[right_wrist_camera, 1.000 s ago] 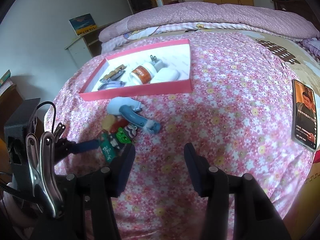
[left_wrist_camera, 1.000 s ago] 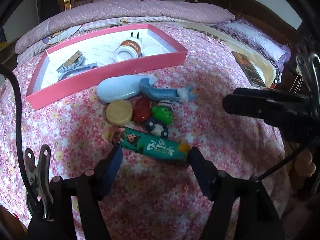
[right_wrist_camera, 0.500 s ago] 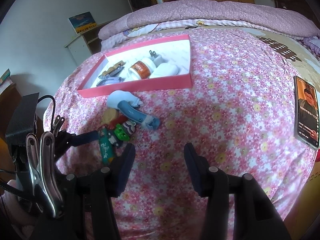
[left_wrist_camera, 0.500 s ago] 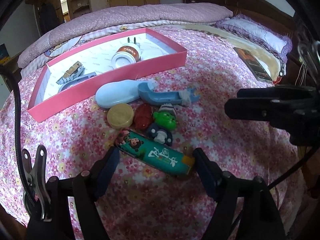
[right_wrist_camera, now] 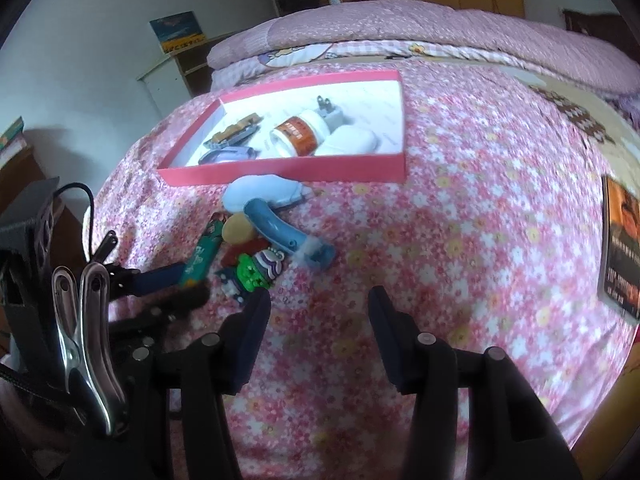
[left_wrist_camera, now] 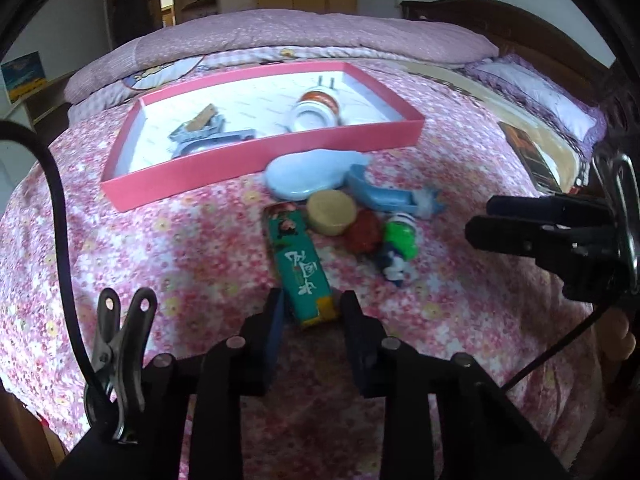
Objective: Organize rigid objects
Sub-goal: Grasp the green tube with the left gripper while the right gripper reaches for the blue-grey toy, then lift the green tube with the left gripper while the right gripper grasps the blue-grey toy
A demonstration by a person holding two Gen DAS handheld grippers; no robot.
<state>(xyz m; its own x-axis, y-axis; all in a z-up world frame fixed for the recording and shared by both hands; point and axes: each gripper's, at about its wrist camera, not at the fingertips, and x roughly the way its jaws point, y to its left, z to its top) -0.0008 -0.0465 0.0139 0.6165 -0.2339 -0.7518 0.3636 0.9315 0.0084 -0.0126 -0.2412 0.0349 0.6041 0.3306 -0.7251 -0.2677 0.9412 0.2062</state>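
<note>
Soft daylight, bright doorway glare at top, heavy fisheye bending, dark vignetted corners, slight motion blur throughout

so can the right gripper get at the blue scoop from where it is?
Probably yes. The right gripper is open and empty, and the blue scoop's handle end points toward it across bare bedspread. Only the green toy sits close on one side; the left gripper is further off.

White brush-style Chinese characters run along the green tube (left_wrist_camera: 301, 265), not legible enough to transcribe; print on the orange-banded bottle (right_wrist_camera: 301, 133) is unreadable.
</note>
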